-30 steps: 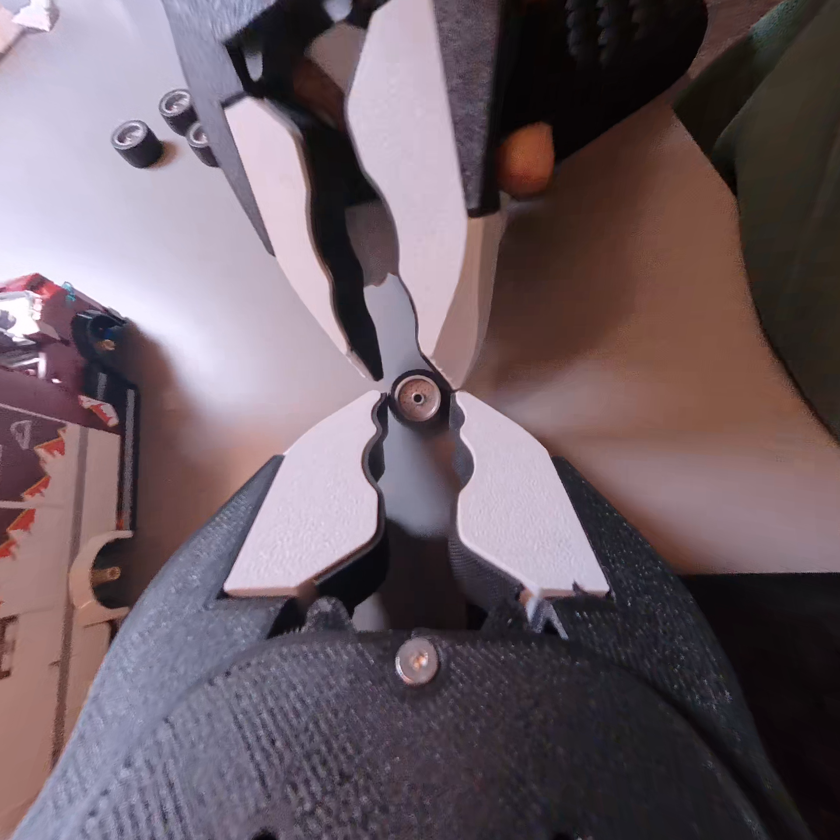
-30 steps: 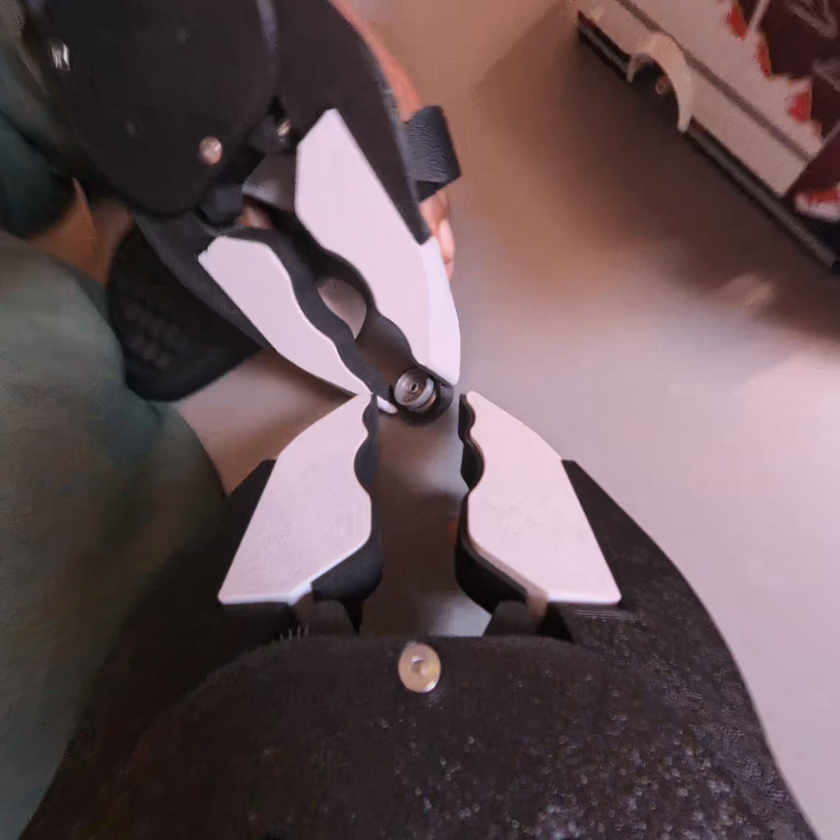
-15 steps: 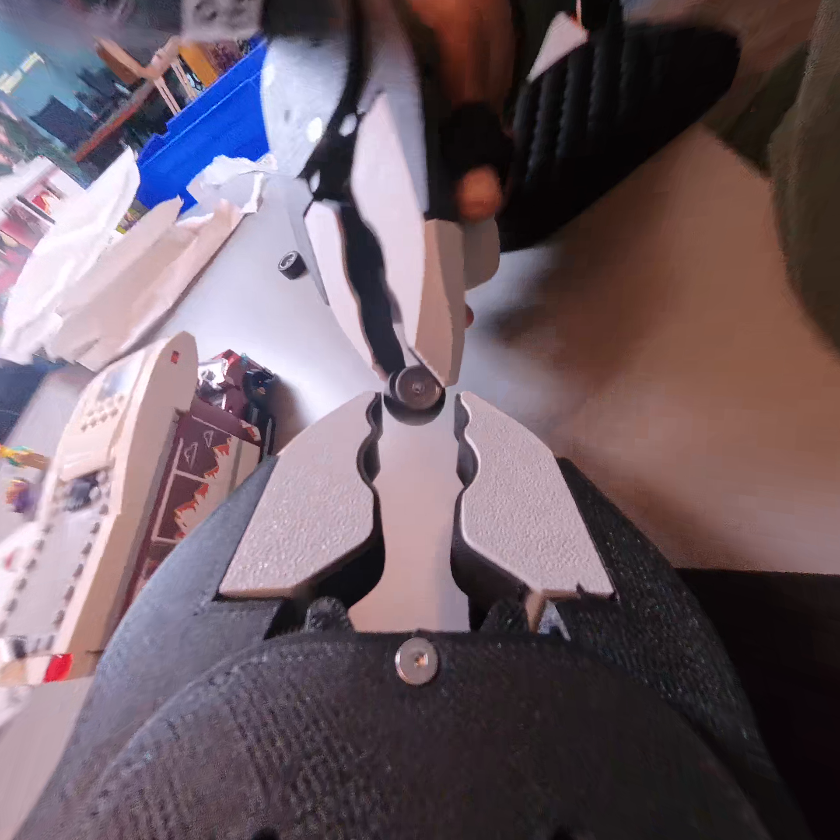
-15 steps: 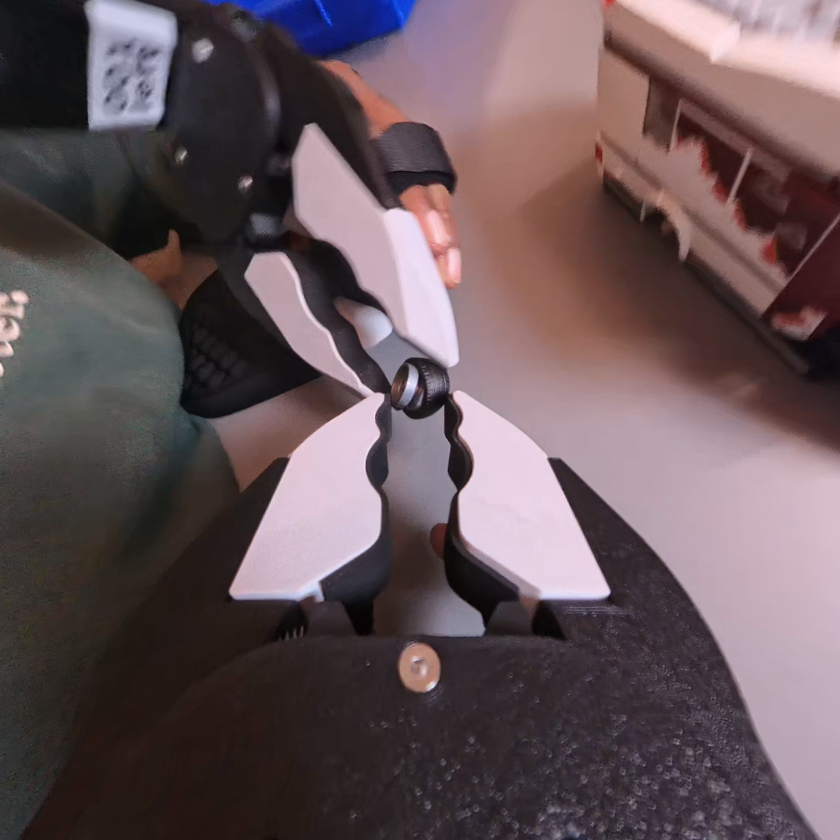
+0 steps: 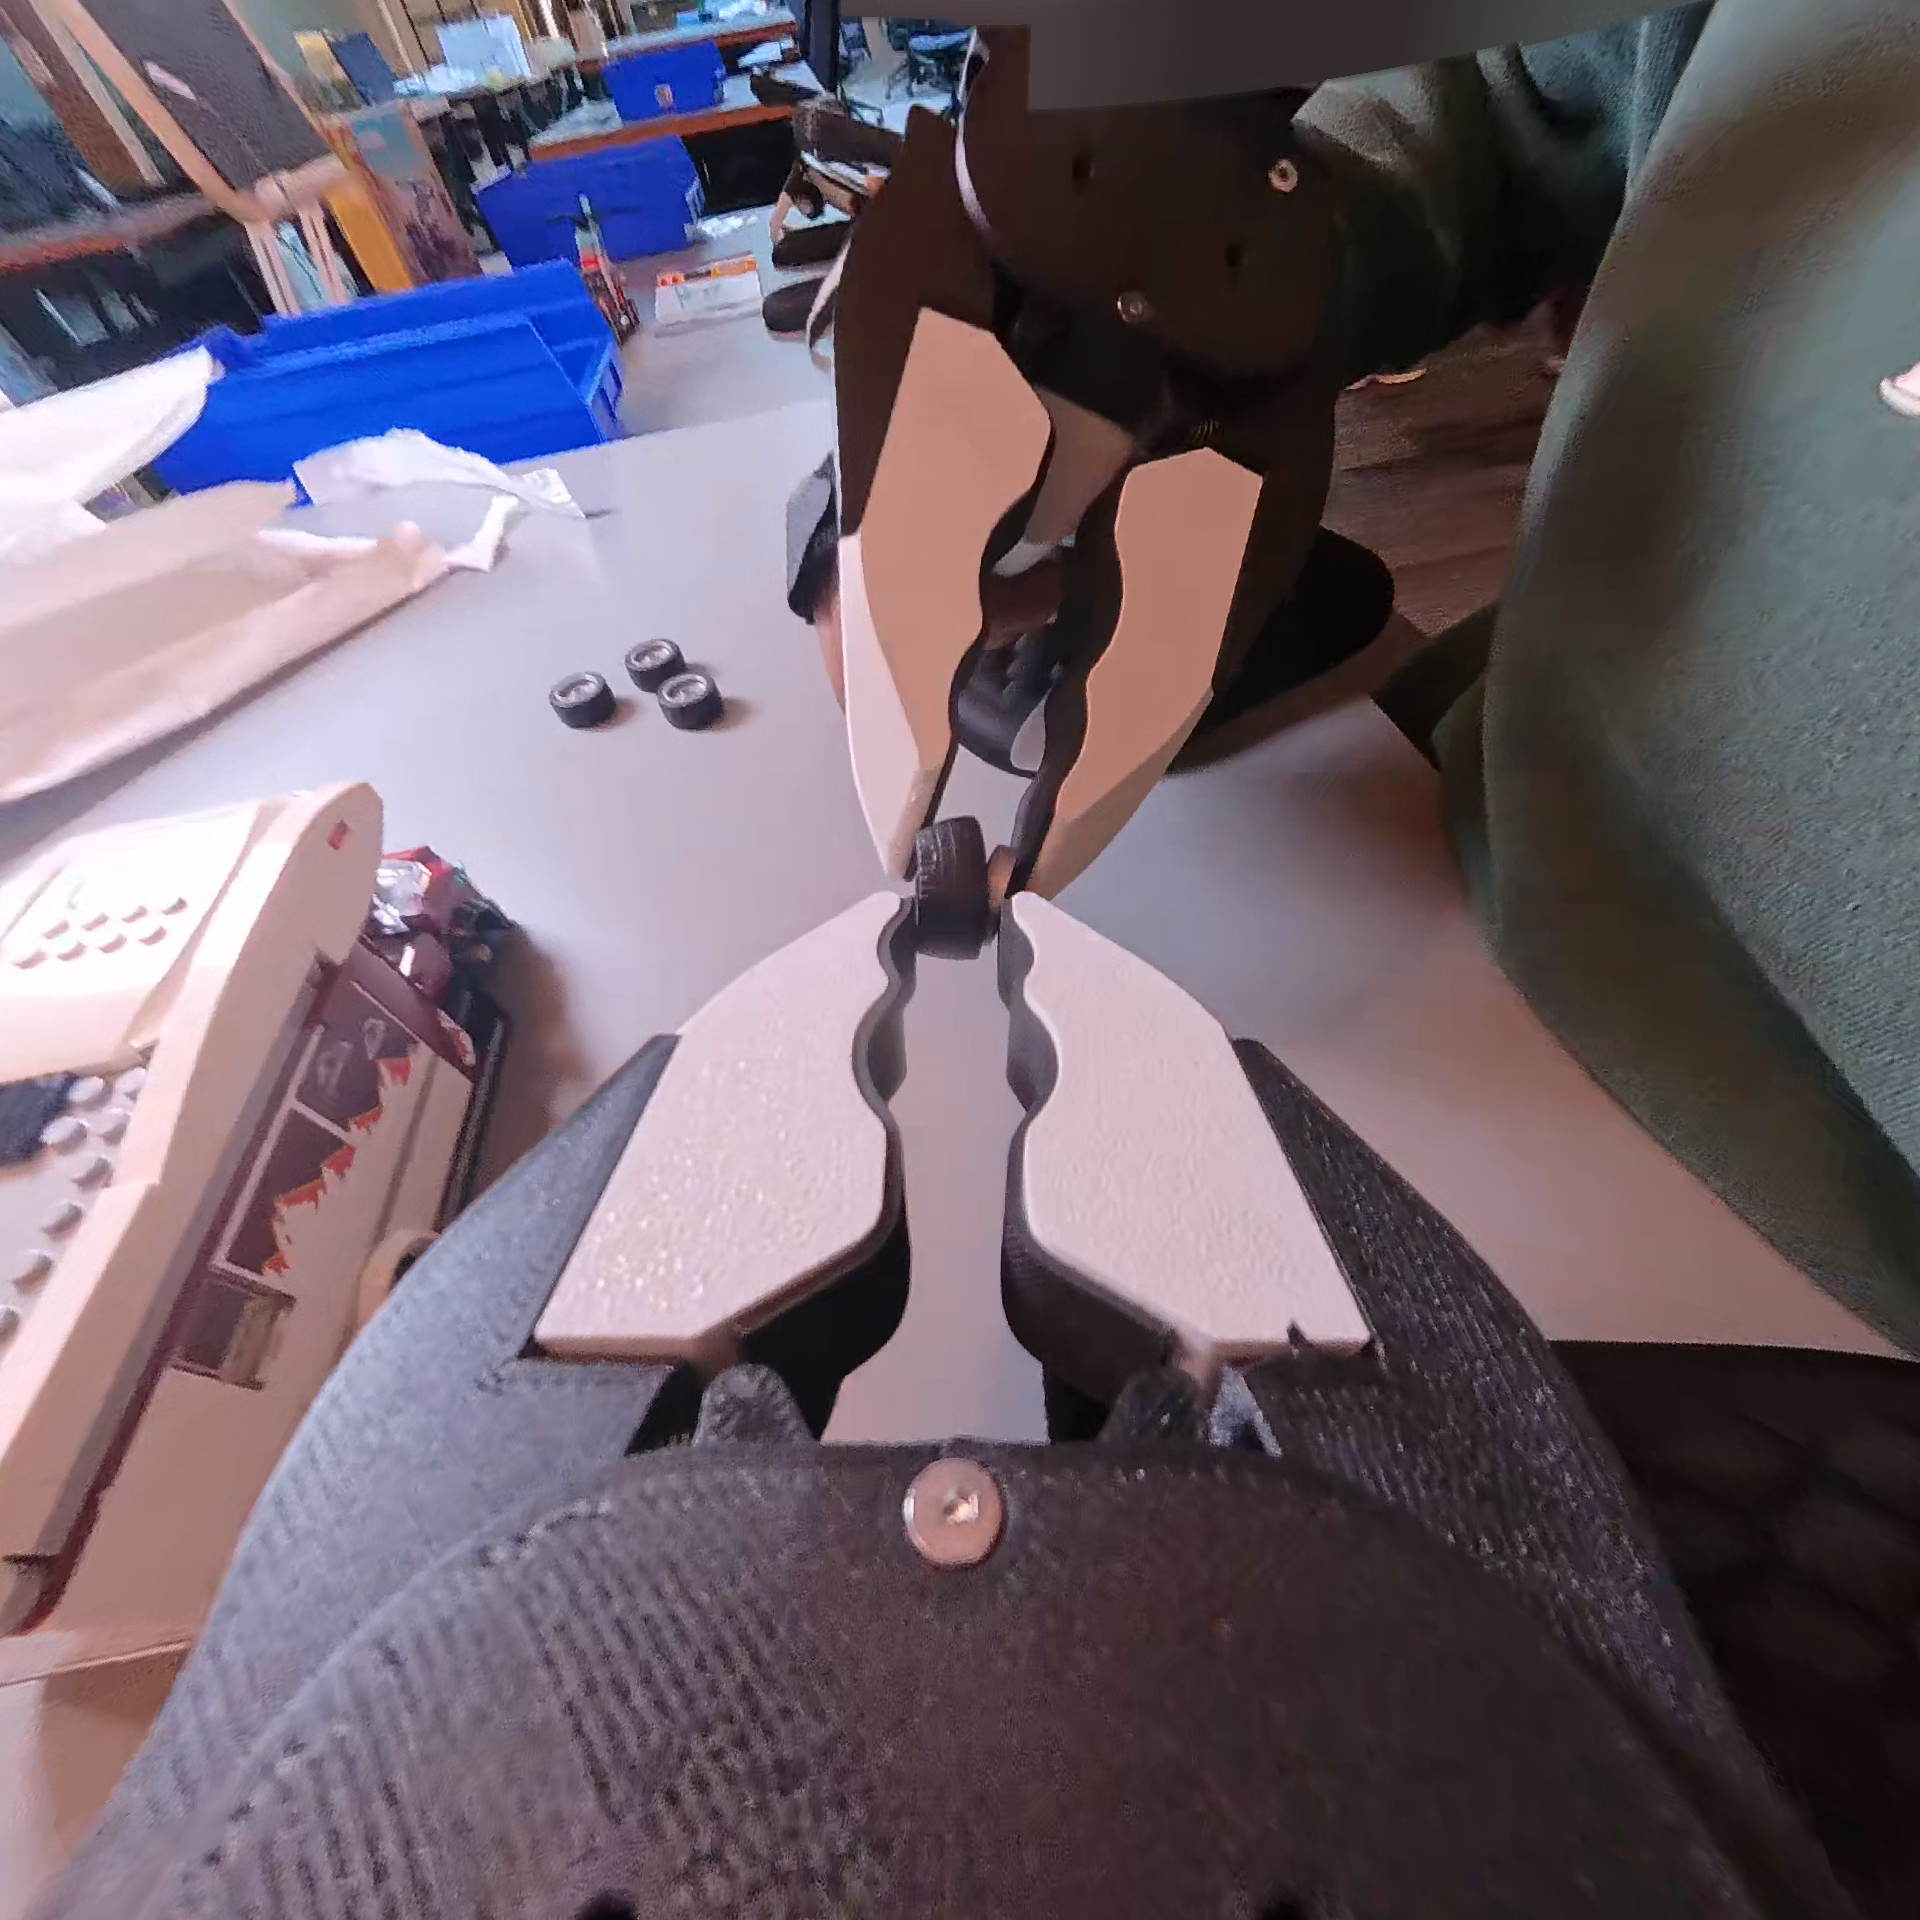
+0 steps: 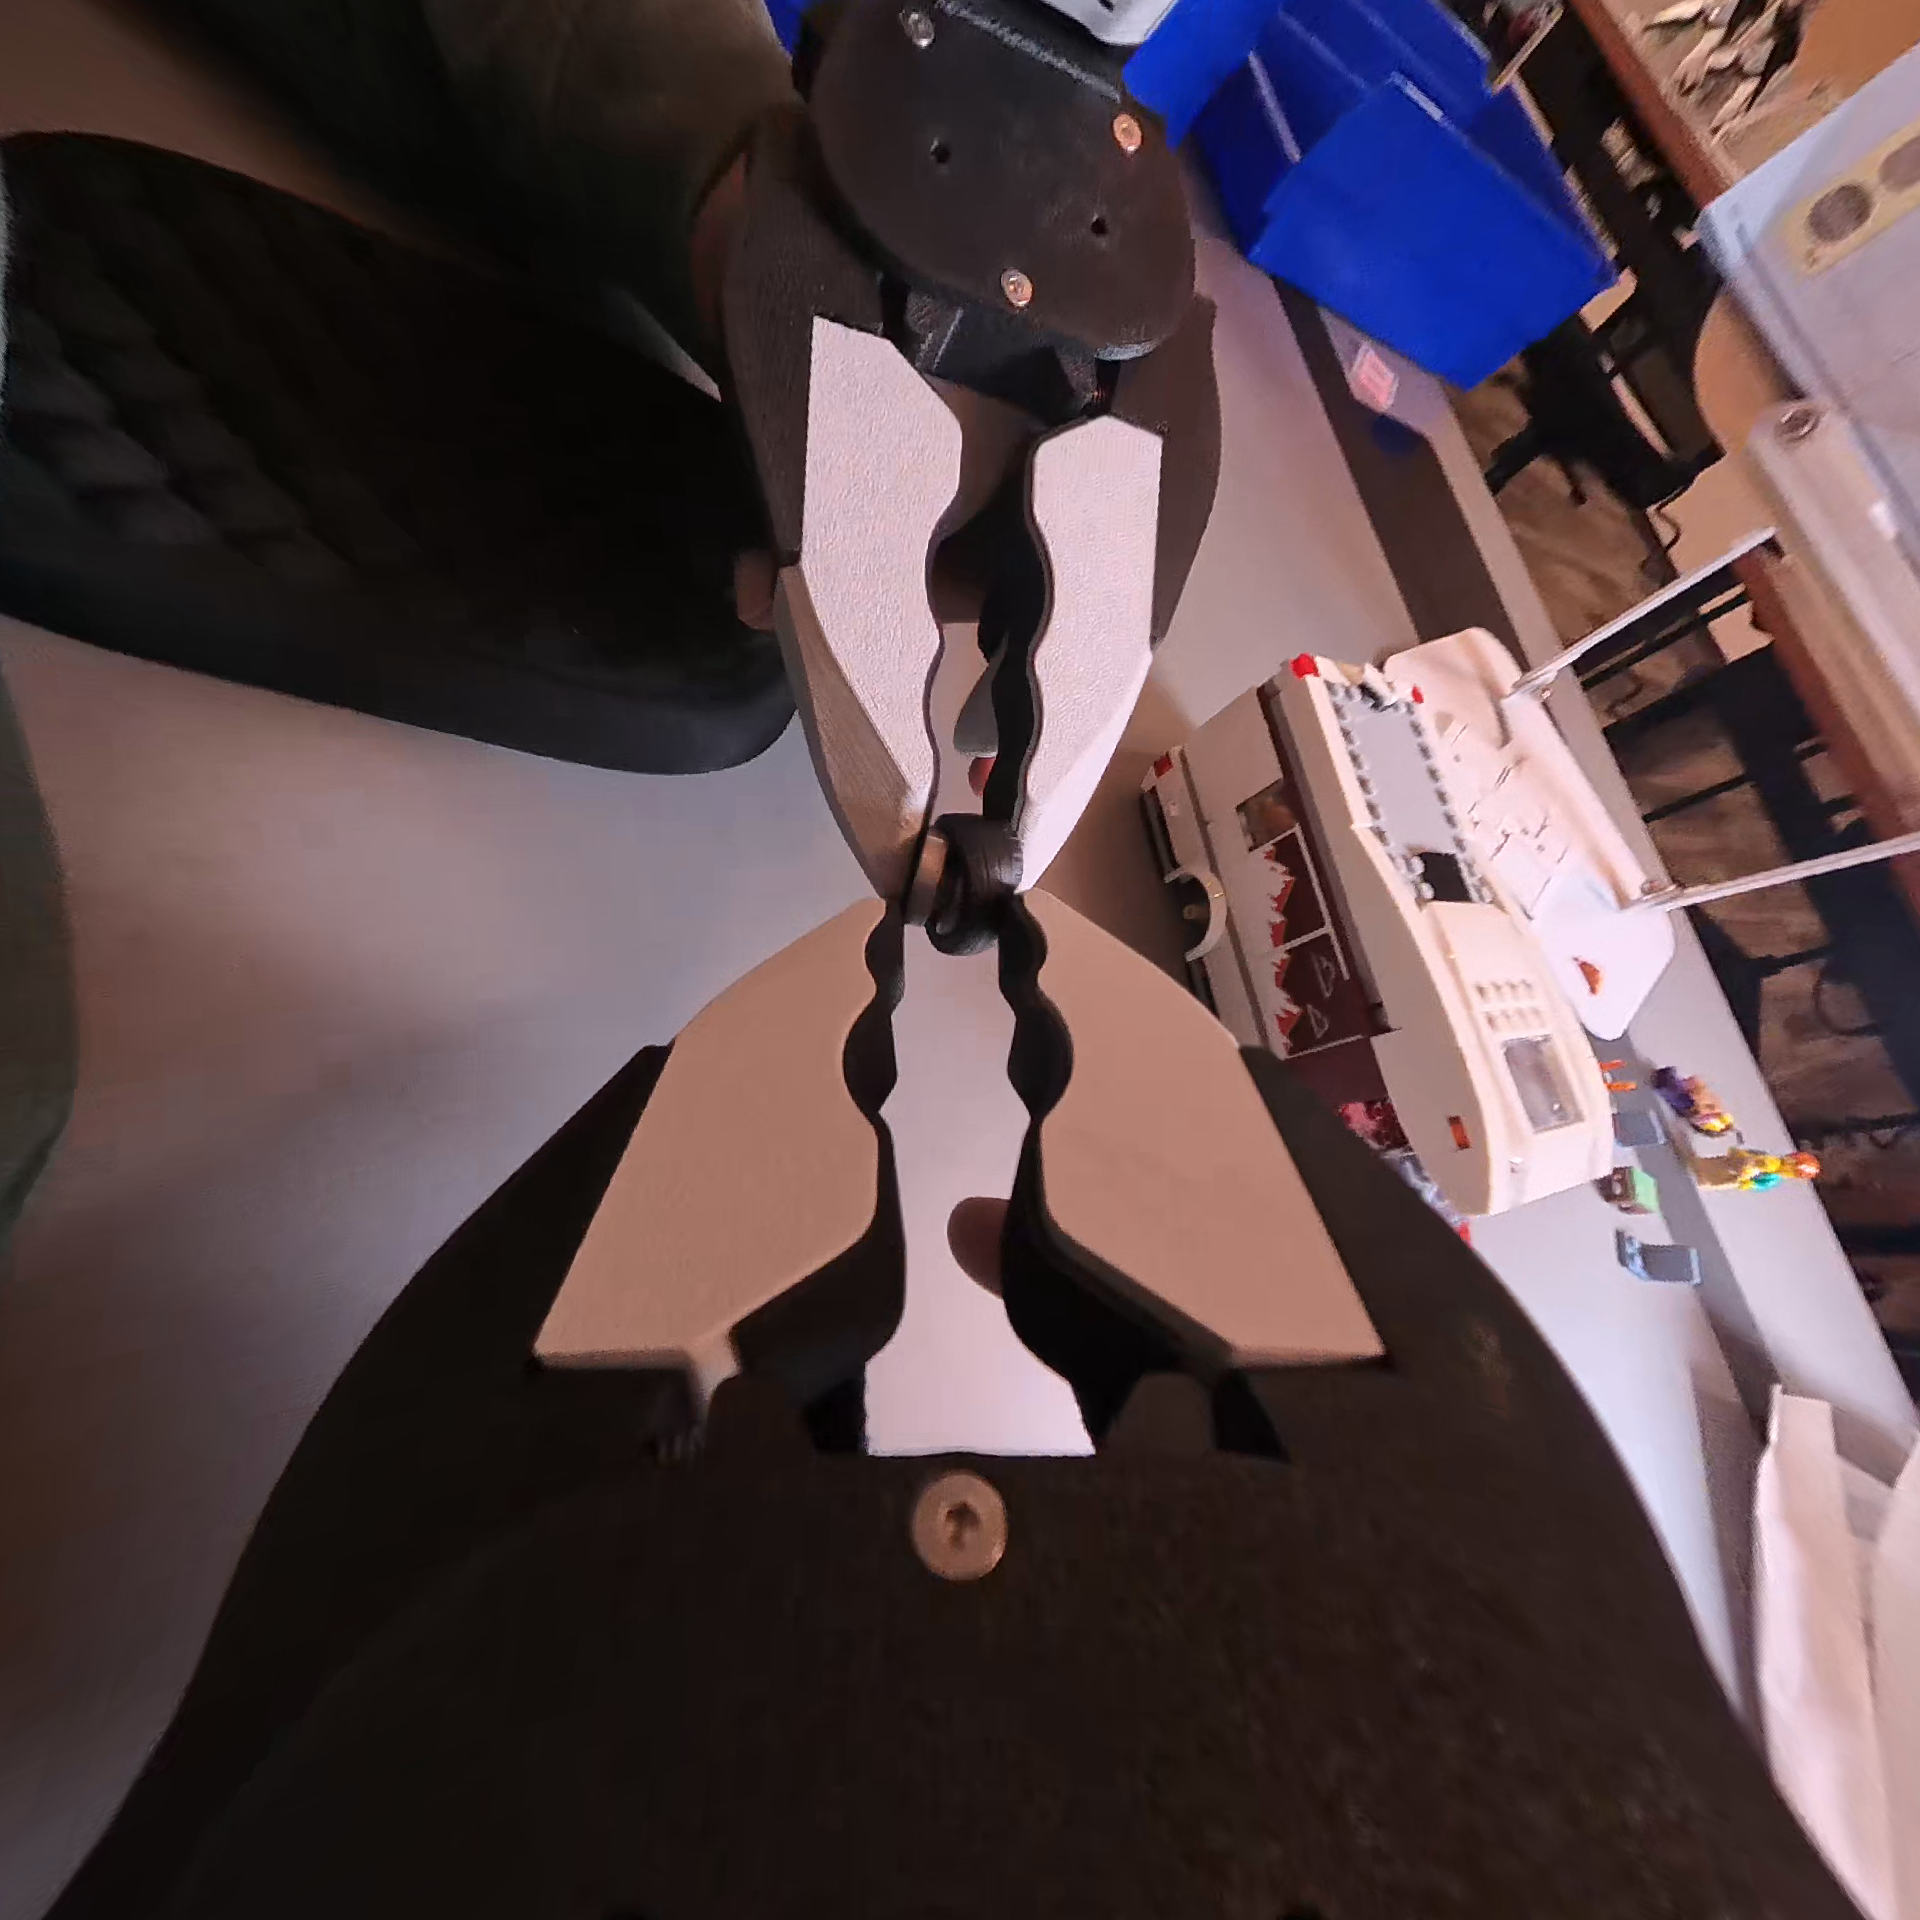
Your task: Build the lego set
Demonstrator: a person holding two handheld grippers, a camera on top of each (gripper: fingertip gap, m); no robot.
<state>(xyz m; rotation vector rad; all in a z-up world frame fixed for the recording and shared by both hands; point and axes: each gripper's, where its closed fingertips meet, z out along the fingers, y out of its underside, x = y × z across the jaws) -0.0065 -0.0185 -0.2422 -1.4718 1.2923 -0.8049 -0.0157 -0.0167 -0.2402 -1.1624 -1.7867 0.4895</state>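
Note:
A small black wheel (image 5: 951, 883) with a grey rim is held in the air between both grippers, which meet tip to tip. In the left wrist view my left gripper (image 5: 954, 920) is shut on the wheel's lower part, and my right gripper (image 5: 961, 847) comes down from above with its fingers on the wheel's two sides. In the right wrist view the wheel (image 6: 971, 883) sits between my right gripper's (image 6: 951, 930) tips, and the left gripper (image 6: 961, 831) pinches rim and tyre from above. The white and dark red lego vehicle (image 5: 156, 1039) stands to the left, and also shows in the right wrist view (image 6: 1403, 935).
Three loose black wheels (image 5: 634, 681) lie on the grey table (image 5: 623, 831). Paper bags (image 5: 156, 603) and blue bins (image 5: 416, 364) are at the back left. Small figures and parts (image 6: 1756, 1164) lie beyond the vehicle. A person in a green top (image 5: 1714, 727) is close on the right. Less than 4 cm separates the two grippers' tips.
Both grippers tilted up from the table with the wheel between them. The wheel turned from face-on to edge-on in the left view. Both pairs of jaws narrowed onto it.

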